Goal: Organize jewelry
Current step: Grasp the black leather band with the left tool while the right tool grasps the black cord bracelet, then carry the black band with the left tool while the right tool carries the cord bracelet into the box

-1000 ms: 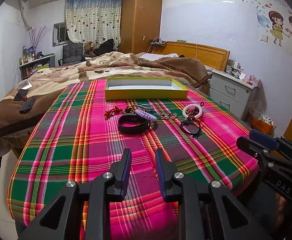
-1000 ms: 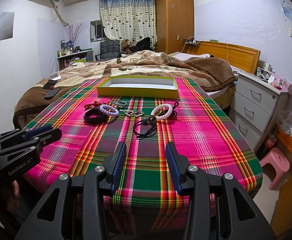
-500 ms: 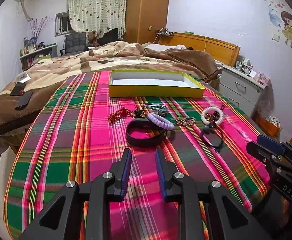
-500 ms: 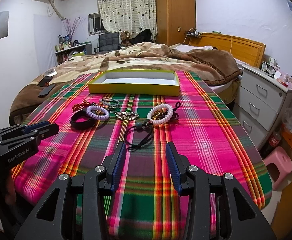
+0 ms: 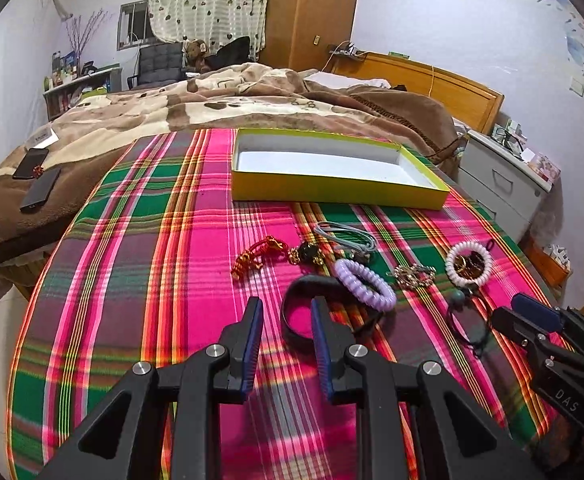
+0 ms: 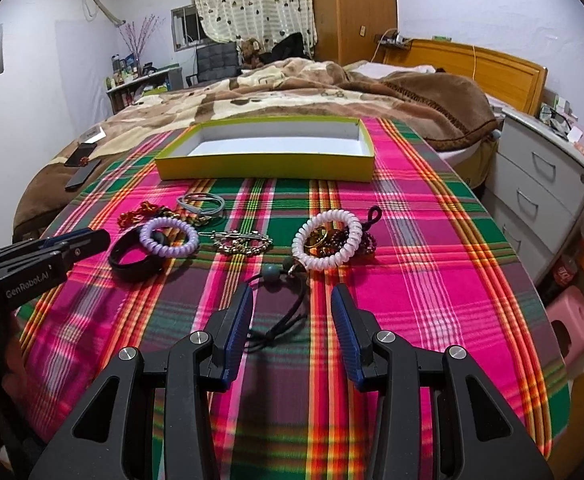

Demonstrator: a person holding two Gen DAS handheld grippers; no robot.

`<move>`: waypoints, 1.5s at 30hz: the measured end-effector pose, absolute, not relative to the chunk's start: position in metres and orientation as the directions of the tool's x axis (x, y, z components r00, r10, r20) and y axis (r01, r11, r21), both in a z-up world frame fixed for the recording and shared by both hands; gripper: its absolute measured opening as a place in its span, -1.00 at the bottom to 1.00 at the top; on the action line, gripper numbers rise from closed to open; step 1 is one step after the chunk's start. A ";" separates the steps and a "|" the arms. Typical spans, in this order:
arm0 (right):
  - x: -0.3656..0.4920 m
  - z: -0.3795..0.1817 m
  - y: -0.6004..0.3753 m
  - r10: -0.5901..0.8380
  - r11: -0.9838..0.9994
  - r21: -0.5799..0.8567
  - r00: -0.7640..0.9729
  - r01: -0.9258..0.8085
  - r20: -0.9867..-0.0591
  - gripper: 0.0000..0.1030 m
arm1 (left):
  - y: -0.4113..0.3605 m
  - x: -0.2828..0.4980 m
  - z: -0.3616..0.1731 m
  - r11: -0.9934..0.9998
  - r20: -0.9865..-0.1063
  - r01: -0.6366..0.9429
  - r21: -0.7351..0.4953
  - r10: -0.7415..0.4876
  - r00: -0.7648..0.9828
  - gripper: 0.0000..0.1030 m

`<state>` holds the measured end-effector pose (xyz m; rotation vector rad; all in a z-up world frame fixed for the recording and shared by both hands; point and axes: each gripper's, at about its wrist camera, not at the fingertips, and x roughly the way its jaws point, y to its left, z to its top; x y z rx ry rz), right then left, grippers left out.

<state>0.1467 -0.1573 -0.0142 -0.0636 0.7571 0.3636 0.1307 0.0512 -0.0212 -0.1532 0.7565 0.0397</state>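
Plaid-clothed tabletop w/ jewelry strewn mid-frame, yellow box empty behind it, prob. the destination. Left hand-held gripper narrowly parted, nothing held, lined up on black band beside lilac coil. Right hand-held gripper wide, empty, straddling black cord below white coil. Readable: "GenRobot.AI", "DAS" on bodies.

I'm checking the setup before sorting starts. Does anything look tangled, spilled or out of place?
Nothing is spilled or damaged. The jewelry lies loose on the plaid cloth, partly overlapping: the purple coil bracelet rests on the black band. The yellow box sits empty.
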 end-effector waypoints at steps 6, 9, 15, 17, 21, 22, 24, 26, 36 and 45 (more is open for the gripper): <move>0.166 -0.023 -0.156 0.294 0.937 0.090 0.623 -0.337 -0.725 -0.25 | 0.051 0.146 -0.030 0.987 -0.735 -0.072 -0.145 -0.059 0.675 -0.54; 0.174 -0.028 -0.155 0.300 0.935 0.108 0.592 -0.337 -0.748 -0.36 | 0.050 0.152 -0.033 0.988 -0.752 -0.073 -0.139 -0.057 0.657 -0.54; 0.177 -0.032 -0.151 0.275 0.938 0.081 0.580 -0.338 -0.766 -0.75 | 0.043 0.159 -0.038 0.992 -0.774 -0.070 -0.101 -0.035 0.633 -0.53; 0.177 -0.032 -0.152 0.270 0.938 0.073 0.583 -0.337 -0.766 -0.88 | 0.042 0.160 -0.038 0.994 -0.776 -0.070 -0.089 -0.025 0.630 -0.56; 0.173 -0.030 -0.155 0.279 0.938 0.085 0.587 -0.335 -0.760 -0.94 | 0.042 0.158 -0.037 0.995 -0.773 -0.080 -0.064 0.001 0.634 -0.81; 0.171 -0.030 -0.156 0.280 0.938 0.086 0.589 -0.335 -0.758 -0.94 | 0.043 0.156 -0.035 0.995 -0.769 -0.083 -0.062 0.005 0.640 -0.86; 0.168 -0.028 -0.157 0.287 0.937 0.092 0.591 -0.338 -0.754 -0.95 | 0.044 0.152 -0.033 0.995 -0.761 -0.084 -0.058 0.010 0.649 -0.91; 0.165 -0.026 -0.157 0.292 0.936 0.096 0.594 -0.339 -0.749 -0.96 | 0.045 0.149 -0.031 0.995 -0.758 -0.082 -0.057 0.010 0.652 -0.91; 0.149 -0.014 -0.157 0.309 0.932 0.103 0.616 -0.347 -0.724 -0.97 | 0.046 0.124 -0.020 0.995 -0.725 -0.069 -0.071 -0.004 0.688 -0.94; 0.139 -0.003 -0.157 0.315 0.931 0.098 0.634 -0.353 -0.706 -0.97 | 0.052 0.105 -0.003 0.994 -0.682 -0.055 -0.100 -0.028 0.730 -0.94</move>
